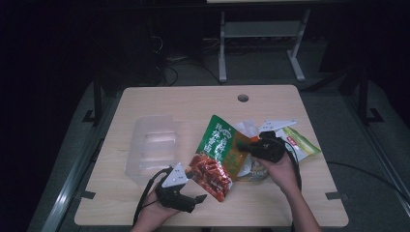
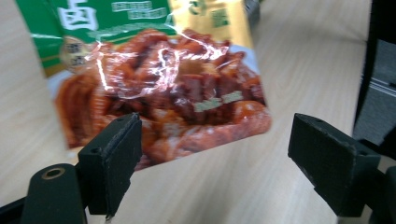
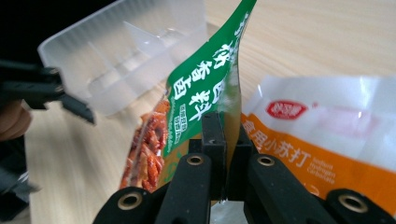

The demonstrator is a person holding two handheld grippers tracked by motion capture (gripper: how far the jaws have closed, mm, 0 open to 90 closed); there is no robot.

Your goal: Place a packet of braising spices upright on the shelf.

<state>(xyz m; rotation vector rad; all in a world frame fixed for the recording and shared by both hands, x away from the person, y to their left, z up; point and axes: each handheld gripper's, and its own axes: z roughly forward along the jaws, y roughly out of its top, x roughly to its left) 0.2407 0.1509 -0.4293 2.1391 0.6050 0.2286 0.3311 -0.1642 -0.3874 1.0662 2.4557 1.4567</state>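
1. Right gripper (image 1: 247, 146): jaws clamped flat on the side edge of the green-and-red snack pouch (image 1: 216, 157). The right gripper view shows the two black pads pressed together with the pouch film pinched between them (image 3: 224, 140).
2. Pouch position: on the high view it hangs tilted just right of the table's centre, green top toward 12 o'clock, red printed bottom toward 6 o'clock. Its lower corner sits close to the left gripper.
3. Left gripper (image 1: 200, 198): at roughly 7 o'clock from the pouch, near the table's front edge, held in the person's left hand (image 1: 152, 212). Jaws stand wide apart and grip nothing. In the left gripper view the red end of the pouch (image 2: 163, 102) lies beyond and between the two pads, not touching them.
4. Clear plastic tray (image 1: 152, 147): at 9 o'clock from the pouch, resting on the wooden table (image 1: 193, 101), apart from both grippers.
5. Orange-and-white packet (image 3: 327, 140): just beside the right gripper in its own view, lying under and behind the pouch.
6. Yellow-green packet (image 1: 300, 143): at 3 o'clock from the right gripper, flat on the table.
7. Right hand (image 1: 280, 171) comes in from about 5 o'clock.
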